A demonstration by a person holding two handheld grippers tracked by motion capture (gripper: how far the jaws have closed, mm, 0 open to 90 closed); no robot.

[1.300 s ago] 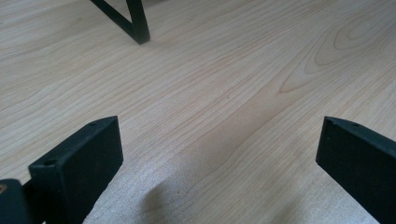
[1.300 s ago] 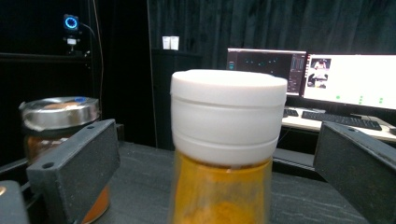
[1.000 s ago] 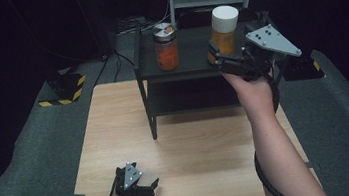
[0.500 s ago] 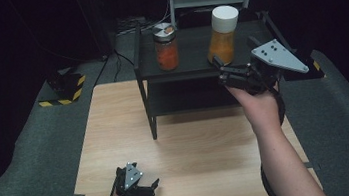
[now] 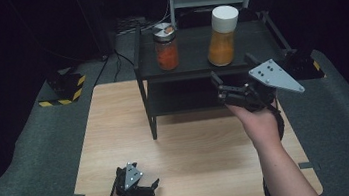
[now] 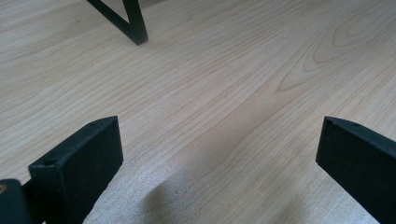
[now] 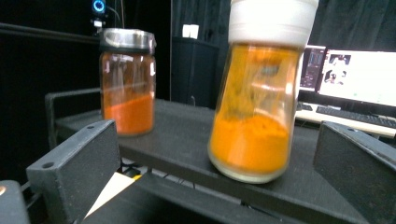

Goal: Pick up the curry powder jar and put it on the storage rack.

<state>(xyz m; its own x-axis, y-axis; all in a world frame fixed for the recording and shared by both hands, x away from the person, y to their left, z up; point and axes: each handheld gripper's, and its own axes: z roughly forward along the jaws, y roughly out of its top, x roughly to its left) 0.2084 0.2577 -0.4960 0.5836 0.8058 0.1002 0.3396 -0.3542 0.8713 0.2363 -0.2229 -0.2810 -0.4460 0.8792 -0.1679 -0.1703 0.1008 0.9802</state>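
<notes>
The white-capped jar (image 5: pixel 223 35), part filled with orange-yellow powder, stood upright on the top board of the black shelf (image 5: pixel 193 65), near its front edge and toward its right half; in the right gripper view the jar (image 7: pixel 259 93) rose between the two black jaws but farther off, untouched by either. The right gripper (image 5: pixel 235 81) was held in the air just in front of the shelf's front edge, a little below the jar, with its jaws spread wide and nothing between them; its grey plate (image 5: pixel 274 76) faced up and to the right, and the person's right hand (image 5: pixel 260 120) gripped it from below. To the left of the jar, well apart on the same board, stood a metal-lidded jar (image 5: pixel 166 46) holding red-orange powder, also seen at the left of the right gripper view (image 7: pixel 127 81). The shelf stood at the far side of a pale wooden table (image 5: pixel 116 135). The left gripper (image 5: pixel 149 187) lay low over the table's near left corner, far from both jars, jaws released and wide apart over bare wood; one shelf leg (image 6: pixel 135 23) showed beyond them in the left gripper view. A monitor (image 7: pixel 359 77) glowed behind the shelf.
</notes>
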